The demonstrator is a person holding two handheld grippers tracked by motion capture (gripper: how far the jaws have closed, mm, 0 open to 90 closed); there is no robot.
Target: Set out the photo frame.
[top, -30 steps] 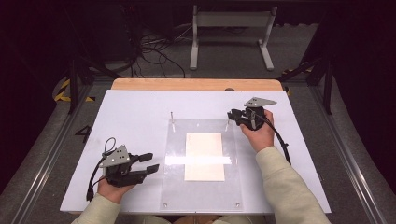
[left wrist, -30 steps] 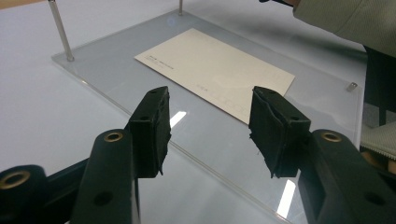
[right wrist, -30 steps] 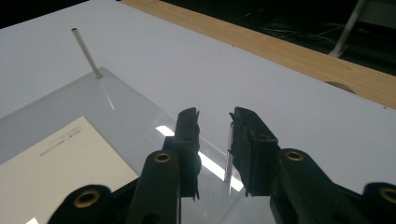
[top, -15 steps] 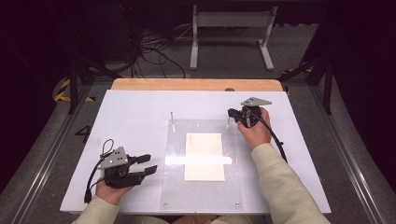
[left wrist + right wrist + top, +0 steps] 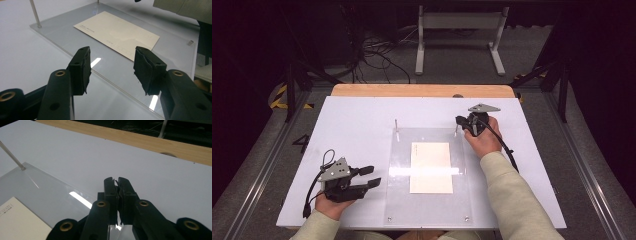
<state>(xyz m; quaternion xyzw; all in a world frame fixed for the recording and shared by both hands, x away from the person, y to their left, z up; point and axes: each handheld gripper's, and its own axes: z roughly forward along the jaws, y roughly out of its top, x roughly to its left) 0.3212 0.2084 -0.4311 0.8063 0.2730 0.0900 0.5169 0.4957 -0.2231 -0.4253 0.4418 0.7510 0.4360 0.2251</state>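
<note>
A clear acrylic plate (image 5: pixel 432 210) lies on the white board, with a cream card (image 5: pixel 431 167) flat on it. Thin metal pins stand at its two far corners, one at the left (image 5: pixel 396 126), one at the right (image 5: pixel 456 131). My right gripper (image 5: pixel 459 121) is at that far right pin with its jaws shut; whether they nip the pin I cannot tell. In the right gripper view its pads (image 5: pixel 116 182) press together over the plate's corner. My left gripper (image 5: pixel 373 176) rests left of the plate, jaws open and empty, facing the card (image 5: pixel 117 33).
The white board (image 5: pixel 352 130) lies on a wooden table whose far edge (image 5: pixel 422 90) shows beyond it. Cables (image 5: pixel 377 55) and a metal stand (image 5: pixel 459 30) are on the floor behind. Metal rails run along both sides of the board.
My right gripper has edged slightly left toward the far right pin. The left gripper has stayed where it was.
</note>
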